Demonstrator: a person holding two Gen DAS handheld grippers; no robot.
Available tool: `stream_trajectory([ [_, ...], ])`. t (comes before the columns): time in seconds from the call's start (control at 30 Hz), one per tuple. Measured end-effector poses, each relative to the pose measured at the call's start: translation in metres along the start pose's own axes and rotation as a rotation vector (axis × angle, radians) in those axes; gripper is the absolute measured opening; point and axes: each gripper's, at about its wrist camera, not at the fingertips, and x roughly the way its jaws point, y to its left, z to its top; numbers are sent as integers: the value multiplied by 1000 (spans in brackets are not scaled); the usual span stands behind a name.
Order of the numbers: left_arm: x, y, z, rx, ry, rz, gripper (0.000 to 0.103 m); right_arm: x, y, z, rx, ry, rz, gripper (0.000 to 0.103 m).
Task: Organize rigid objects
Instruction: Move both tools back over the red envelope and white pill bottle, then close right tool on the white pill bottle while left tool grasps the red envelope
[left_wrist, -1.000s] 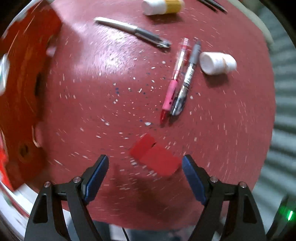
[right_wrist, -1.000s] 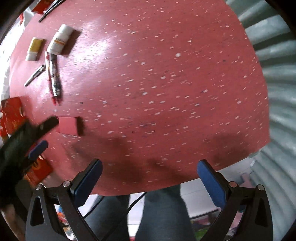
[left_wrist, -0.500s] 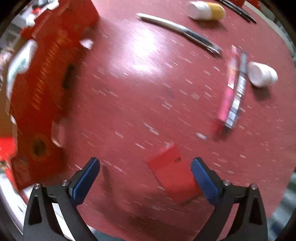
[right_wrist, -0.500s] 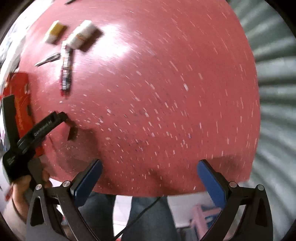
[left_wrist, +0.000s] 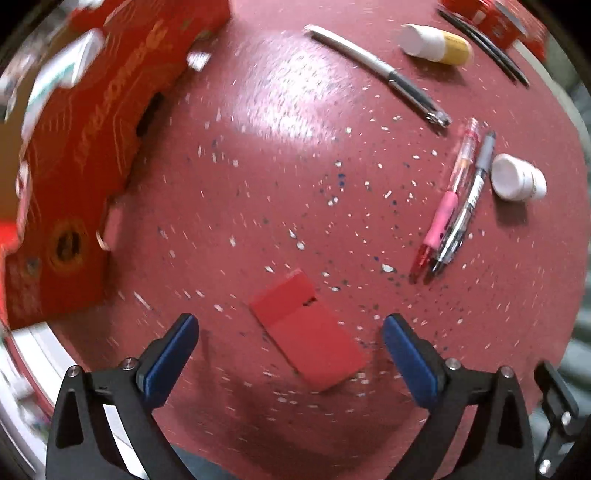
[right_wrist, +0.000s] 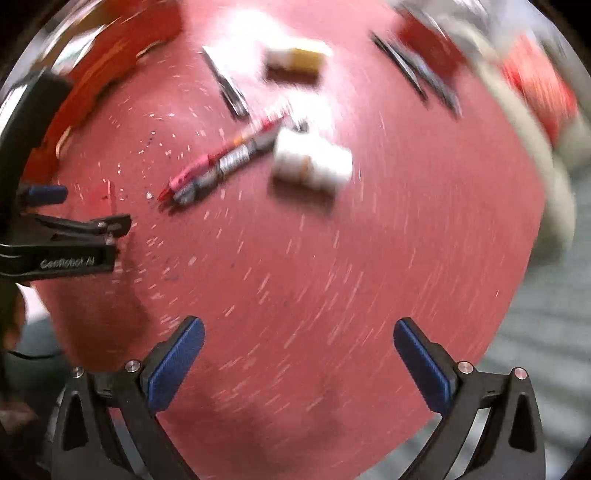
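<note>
Little looks sorted yet: the red card (left_wrist: 308, 334) lies flat on the counter (left_wrist: 295, 184) between the released fingers of the left gripper (left_wrist: 290, 354). Pens (left_wrist: 448, 210) and two bottles (left_wrist: 517, 181) lie loose nearby. The right gripper (right_wrist: 299, 363) hovers released, empty. No container's contents show.

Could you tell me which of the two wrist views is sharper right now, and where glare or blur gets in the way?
Left wrist view: mostly sharp, the red card and the pink pen crisp, a white glare patch on the table, smear only at the left edge. Right wrist view: heavy motion blur, the white bottle smeared, table specks streaked.
</note>
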Motion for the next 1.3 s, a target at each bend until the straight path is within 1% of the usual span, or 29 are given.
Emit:
stream_trajectory([
  [0.03, 2, 3, -1, -26, 7, -6, 101, 1, 2, 8, -67, -21, -18, 103],
  [0.07, 4, 3, -1, -72, 14, -19, 101, 2, 5, 17, -142, -47, -38, 103],
  [0.13, 6, 2, 1, -115, 18, -21, 101, 7, 12, 33, -296, -93, -83, 103],
  [0.23, 13, 10, -1, -176, 17, -23, 103, 21, 22, 44, -454, -119, -128, 103],
  [0.3, 15, 17, -1, -210, 9, -24, 103, 30, 22, 53, -535, -130, -128, 95],
  [0.33, 15, 15, 2, -217, 11, -21, 103, 34, 24, 53, -564, -128, -125, 91],
  [0.37, 15, 15, 0, -229, 8, -22, 103, 39, 25, 58, -599, -119, -117, 90],
  [0.4, 16, 23, -3, -229, 3, -21, 103, 44, 24, 56, -619, -116, -113, 90],
  [0.43, 17, 14, -3, -228, -1, -20, 103, 49, 25, 62, -636, -113, -110, 90],
  [0.53, 17, 16, -6, -229, 0, -21, 103, 65, 33, 70, -671, -86, -77, 73],
  [0.63, 23, 18, -3, -228, -4, -23, 103, 73, 30, 80, -684, -69, -47, 73],
  [0.7, 19, 15, -3, -226, -10, -22, 103, 75, 25, 85, -655, -45, -16, 70],
  [0.77, 19, 13, -3, -226, -9, -22, 103, 77, 19, 90, -590, -14, 42, 47],
  [0.83, 19, 13, -2, -225, -7, -22, 103, 79, 15, 91, -506, 16, 93, 34],
  [0.9, 18, 13, 0, -223, -5, -21, 103, 80, 14, 86, -415, 43, 102, 34],
  [0.97, 19, 12, 1, -220, -6, -20, 103, 82, 12, 75, -312, 86, 144, 34],
  [1.0, 19, 12, 1, -218, -8, -20, 103, 82, 11, 64, -247, 111, 169, 34],
  [1.1, 19, 8, 1, -197, -23, -17, 103, 83, 12, 33, -60, 168, 185, 34],
  [1.2, 19, 2, 2, -156, -33, -16, 103, 86, 17, -1, 149, 233, 257, 34],
  [1.23, 18, 1, 2, -151, -35, -13, 103, 86, 20, -11, 198, 238, 270, 34],
  [1.3, 19, 1, 4, -152, -24, -19, 103, 86, 26, -21, 247, 244, 272, 34],
])
